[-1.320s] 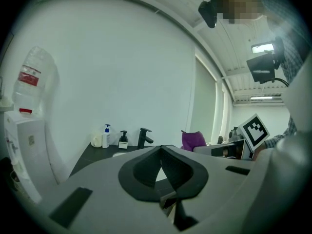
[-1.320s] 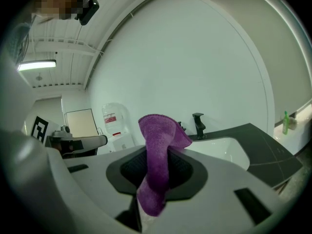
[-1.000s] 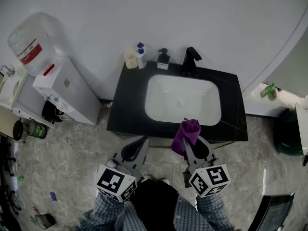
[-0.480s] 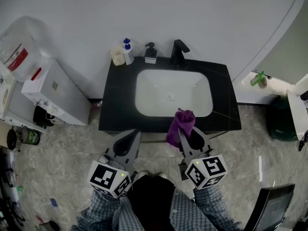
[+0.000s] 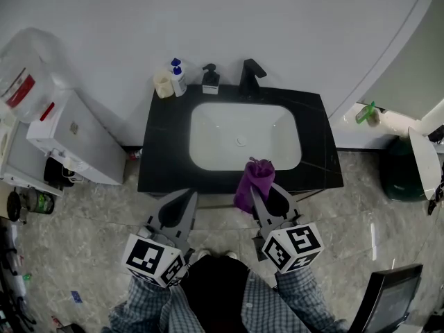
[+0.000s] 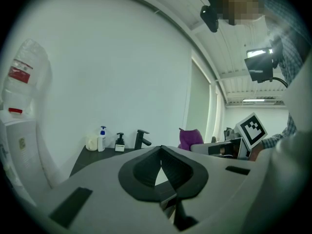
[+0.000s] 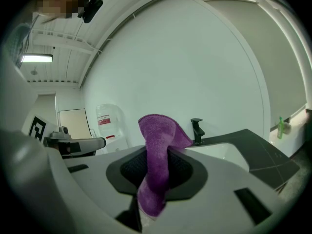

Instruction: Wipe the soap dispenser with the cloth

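The black pump soap dispenser stands at the back of the black counter, left of the black faucet; it also shows far off as the dispenser in the left gripper view. My right gripper hovers over the counter's front edge, shut on a purple cloth that sticks up past its jaws and hangs down as the cloth. My left gripper is in front of the counter, jaws together and holding nothing. Both grippers are well short of the dispenser.
A white bottle with a blue pump and a cream cup stand left of the dispenser. The white basin fills the counter's middle. A water cooler with its jug stands to the left, and a green bin to the right.
The vanity has slid left and slightly up in the head view as the person shifts. Both grippers keep their pose in front of it, the cloth still held.
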The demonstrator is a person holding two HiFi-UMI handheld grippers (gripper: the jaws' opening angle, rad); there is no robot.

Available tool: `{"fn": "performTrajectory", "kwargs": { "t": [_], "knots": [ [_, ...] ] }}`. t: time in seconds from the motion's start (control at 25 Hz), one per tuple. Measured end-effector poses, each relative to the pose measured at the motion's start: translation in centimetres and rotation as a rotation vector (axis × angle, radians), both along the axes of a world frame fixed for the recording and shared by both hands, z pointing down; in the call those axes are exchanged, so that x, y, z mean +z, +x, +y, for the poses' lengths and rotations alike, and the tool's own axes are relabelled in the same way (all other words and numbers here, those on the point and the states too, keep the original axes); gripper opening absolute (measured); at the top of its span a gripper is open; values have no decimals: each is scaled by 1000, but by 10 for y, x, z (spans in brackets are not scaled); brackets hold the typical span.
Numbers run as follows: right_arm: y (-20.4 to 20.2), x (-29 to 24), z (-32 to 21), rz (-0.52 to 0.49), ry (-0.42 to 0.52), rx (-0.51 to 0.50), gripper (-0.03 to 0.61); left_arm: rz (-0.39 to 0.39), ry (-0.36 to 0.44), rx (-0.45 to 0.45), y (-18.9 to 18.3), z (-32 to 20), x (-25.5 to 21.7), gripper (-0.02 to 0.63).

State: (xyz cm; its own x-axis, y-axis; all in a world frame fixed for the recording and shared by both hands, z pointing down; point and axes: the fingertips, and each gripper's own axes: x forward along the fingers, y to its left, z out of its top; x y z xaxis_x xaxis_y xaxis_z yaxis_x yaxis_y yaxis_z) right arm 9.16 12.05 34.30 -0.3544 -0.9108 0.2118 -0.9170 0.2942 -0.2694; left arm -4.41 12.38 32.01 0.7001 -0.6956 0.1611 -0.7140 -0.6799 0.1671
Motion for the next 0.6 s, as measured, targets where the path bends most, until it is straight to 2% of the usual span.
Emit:
{"fn": "performTrajectory", "kwargs": {
  "t": [0.6],
  "knots": [
    [-6,5,12,-4,-36,-13,91,0,-15,-9,-4,12,2,11]
  ]
}}
